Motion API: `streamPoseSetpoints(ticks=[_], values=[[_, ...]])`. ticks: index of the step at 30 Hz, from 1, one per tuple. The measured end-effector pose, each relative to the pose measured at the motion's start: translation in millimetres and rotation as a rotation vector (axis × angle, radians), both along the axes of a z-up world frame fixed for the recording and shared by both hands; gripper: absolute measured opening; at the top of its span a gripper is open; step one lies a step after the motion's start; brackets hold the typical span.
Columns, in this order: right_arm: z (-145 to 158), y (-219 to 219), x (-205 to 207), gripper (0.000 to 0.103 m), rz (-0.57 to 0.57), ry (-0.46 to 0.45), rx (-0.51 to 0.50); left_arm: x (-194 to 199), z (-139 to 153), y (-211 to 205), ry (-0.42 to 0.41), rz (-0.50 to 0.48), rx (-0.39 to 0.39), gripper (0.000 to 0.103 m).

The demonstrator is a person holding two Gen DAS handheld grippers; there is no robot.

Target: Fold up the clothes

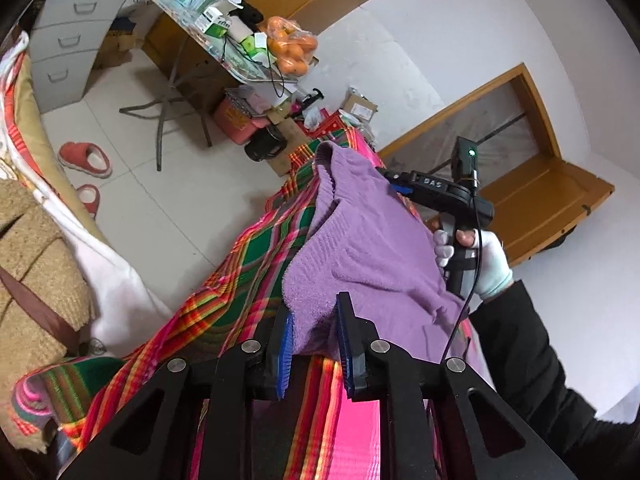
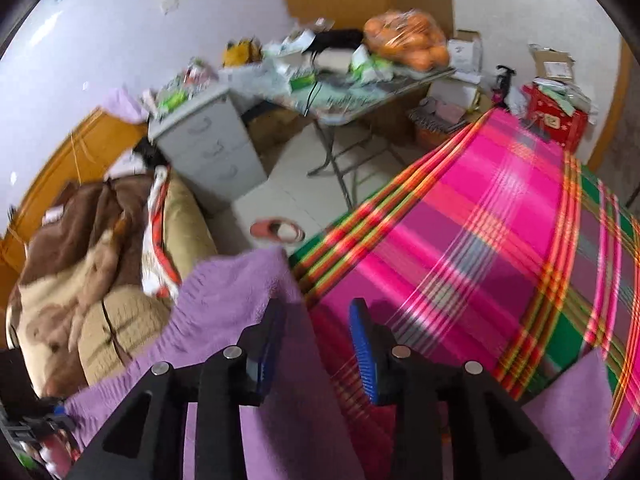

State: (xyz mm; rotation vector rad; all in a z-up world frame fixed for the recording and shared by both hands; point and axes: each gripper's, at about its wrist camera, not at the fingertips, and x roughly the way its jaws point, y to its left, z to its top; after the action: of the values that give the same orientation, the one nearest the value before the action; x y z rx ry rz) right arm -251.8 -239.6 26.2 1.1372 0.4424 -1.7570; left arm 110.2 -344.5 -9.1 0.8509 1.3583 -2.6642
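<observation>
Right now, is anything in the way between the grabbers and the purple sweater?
Nothing visible. The left gripper has the purple sweater bunched between its fingers. The right gripper hangs over it with jaws apart, plaid sheet showing through the gap.

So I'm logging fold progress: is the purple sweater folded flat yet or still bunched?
Still bunched. The purple sweater lies rumpled on the plaid cloth, one edge between the left gripper fingers.

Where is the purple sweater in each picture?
Left wrist view: the purple sweater hangs mid-frame, a fold between the left gripper fingers.
Right wrist view: the sweater fills lower left, beside the right gripper.
Shared landmark: the bag of oranges.
</observation>
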Motion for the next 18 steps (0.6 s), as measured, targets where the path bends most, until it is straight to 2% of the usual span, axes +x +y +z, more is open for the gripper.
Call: streamPoseSetpoints(ticks=[4,15,18], values=[[-7,-3,23,0.039,0.096,0.015,0.058,14,0,1,-0.001,-0.012,0.000,0.020],[12,4,38,0.041,0.133,0.074,0.064,30,-2,2,0.002,-0.021,-0.003,0.023],[20,12,30,0.039,0.080,0.099,0.050,29,-3,1,0.005,-0.023,0.004,0.023]])
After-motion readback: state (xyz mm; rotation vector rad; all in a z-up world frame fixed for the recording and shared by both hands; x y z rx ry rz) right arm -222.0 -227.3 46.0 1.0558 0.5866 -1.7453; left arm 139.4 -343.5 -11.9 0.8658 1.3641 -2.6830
